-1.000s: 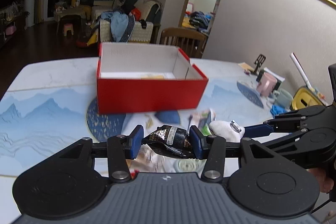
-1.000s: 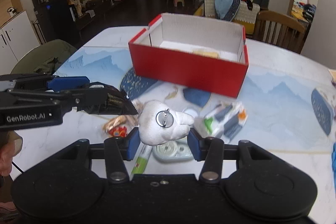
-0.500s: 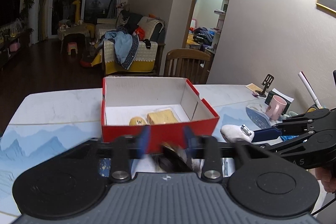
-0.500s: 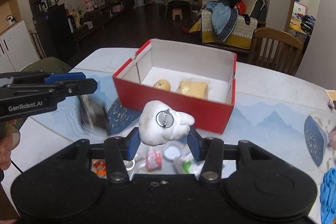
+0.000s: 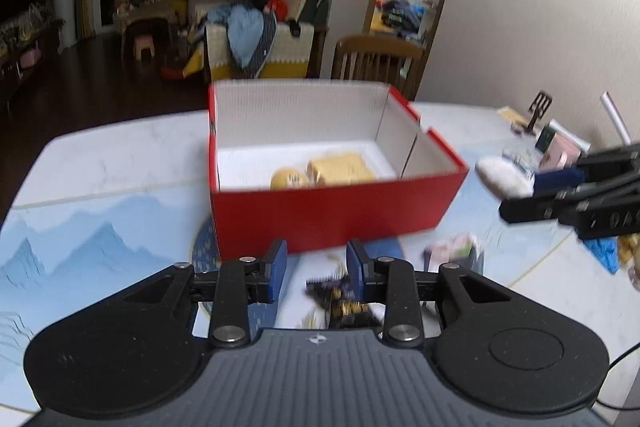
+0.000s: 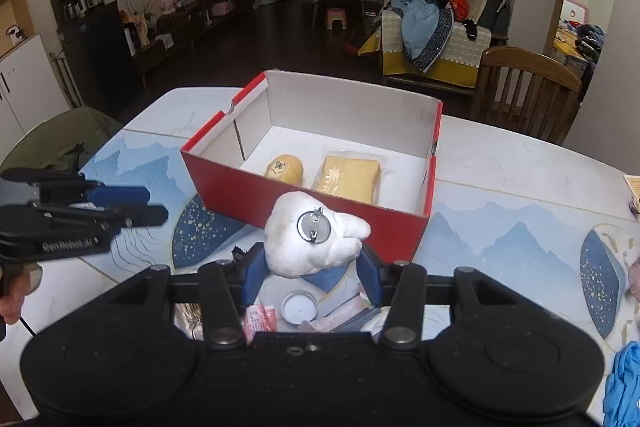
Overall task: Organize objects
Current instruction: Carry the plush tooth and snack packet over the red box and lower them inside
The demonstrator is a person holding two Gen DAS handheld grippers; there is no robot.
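Between the blue pads of the left tool (image 5: 316,273) nothing is gripped: the jaws stand parted, and the dark packet (image 5: 342,297) held there one second ago now lies blurred on the bench (image 5: 120,155), below and just behind the right pad. Half a second ago it was still a smear at the pads; its release short of the box (image 5: 328,219) suggests a slip, so this item probably needs picking up again. Beside it, toward the right, a pale wrapped item (image 5: 456,253) also rests on the bench.

In the right tool (image 6: 312,267) the white plush (image 6: 312,239) remains clenched, unchanged over the last second. It is a lumpy, soft form with a blunt protrusion pointing right and a round metal pin-back (image 6: 313,225) on its facing side. It hangs in front of the box's near red wall, not yet over the opening. Under this tool lie a small round tin (image 6: 299,307) and a pink sachet (image 6: 260,321).

Farther off, the red box, white inside and open-topped, already contains a yellow roll (image 6: 283,167) and a flat yellow pack (image 6: 348,179), side by side near the front wall. Ample floor space remains behind them for the plush.
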